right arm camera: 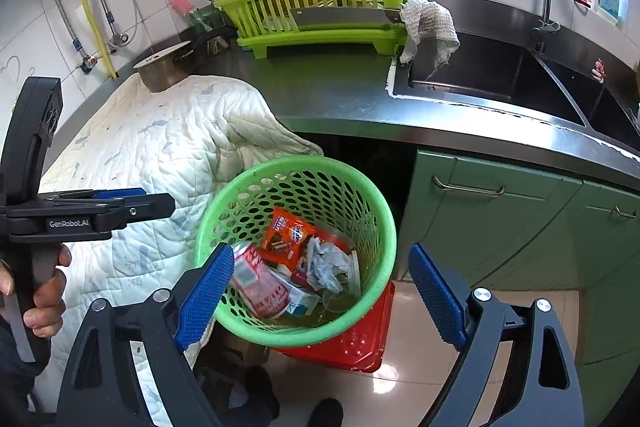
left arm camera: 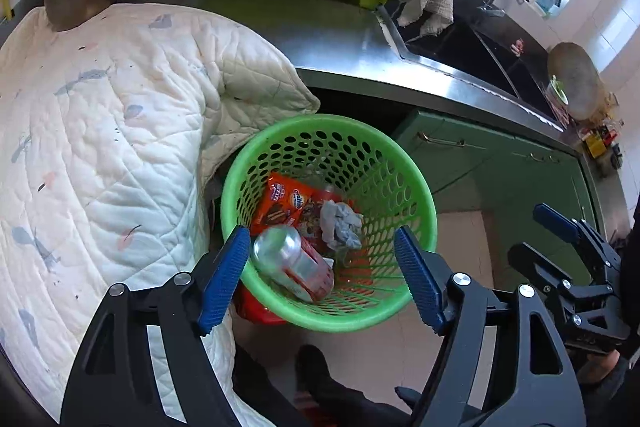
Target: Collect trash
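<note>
A green perforated trash basket [left arm camera: 416, 187] stands on the floor below the counter edge; it also shows in the right wrist view [right arm camera: 384, 223]. Inside lie an orange snack wrapper [left arm camera: 276, 205], a crumpled tissue [left arm camera: 340, 223] and a clear plastic bottle with a red label [left arm camera: 292, 259]. The wrapper [right arm camera: 286, 233], tissue [right arm camera: 326, 265] and bottle [right arm camera: 258, 285] show in the right wrist view too. My left gripper [left arm camera: 320, 279] is open and empty just above the basket's near rim. My right gripper [right arm camera: 320, 295] is open and empty over the basket.
A white quilted cloth [left arm camera: 100, 147] covers the counter at left. A steel pot [right arm camera: 164, 71], a green dish rack [right arm camera: 320, 15] with a cleaver, and a sink [right arm camera: 500, 75] with a rag are behind. Green cabinets [right arm camera: 520, 235] stand right. A red container [right arm camera: 360, 343] sits under the basket.
</note>
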Action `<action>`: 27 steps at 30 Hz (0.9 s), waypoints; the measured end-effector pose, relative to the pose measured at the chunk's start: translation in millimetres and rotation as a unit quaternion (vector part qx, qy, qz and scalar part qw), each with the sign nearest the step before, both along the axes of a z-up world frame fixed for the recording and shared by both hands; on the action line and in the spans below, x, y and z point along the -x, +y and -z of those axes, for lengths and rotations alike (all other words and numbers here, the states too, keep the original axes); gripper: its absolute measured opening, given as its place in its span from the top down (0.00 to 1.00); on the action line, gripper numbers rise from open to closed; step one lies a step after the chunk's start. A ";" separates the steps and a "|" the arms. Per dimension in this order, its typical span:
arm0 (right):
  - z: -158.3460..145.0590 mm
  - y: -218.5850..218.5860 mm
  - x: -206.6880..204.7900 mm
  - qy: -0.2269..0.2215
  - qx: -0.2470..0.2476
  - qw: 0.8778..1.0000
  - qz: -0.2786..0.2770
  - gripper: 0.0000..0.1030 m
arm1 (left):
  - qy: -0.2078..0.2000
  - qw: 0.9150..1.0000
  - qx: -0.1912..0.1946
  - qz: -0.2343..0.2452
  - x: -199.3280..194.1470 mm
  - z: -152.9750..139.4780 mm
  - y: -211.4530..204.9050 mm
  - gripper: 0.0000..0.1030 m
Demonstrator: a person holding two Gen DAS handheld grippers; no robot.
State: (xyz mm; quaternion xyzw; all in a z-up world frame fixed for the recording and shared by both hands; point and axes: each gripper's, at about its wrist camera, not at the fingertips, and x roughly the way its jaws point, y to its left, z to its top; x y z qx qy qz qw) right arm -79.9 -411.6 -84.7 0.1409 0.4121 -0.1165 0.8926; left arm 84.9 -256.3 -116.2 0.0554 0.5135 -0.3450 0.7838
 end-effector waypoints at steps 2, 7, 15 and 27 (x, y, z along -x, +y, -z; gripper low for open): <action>-0.8 3.0 -1.2 -0.001 0.001 1.000 -0.005 0.17 | -0.007 1.000 0.002 -0.007 0.4 -4.7 6.5 0.25; -4.0 13.0 -4.0 -0.004 0.004 1.000 -0.020 0.17 | -0.024 0.999 0.008 -0.026 0.9 -19.0 24.4 0.20; -13.2 33.0 -16.4 -0.012 0.010 0.999 -0.051 0.16 | -0.063 0.996 0.003 -0.057 5.3 -40.1 55.0 0.15; -34.7 81.0 -46.4 -0.032 0.023 0.991 -0.132 0.14 | -0.127 0.980 -0.018 -0.154 13.7 -65.2 122.7 0.08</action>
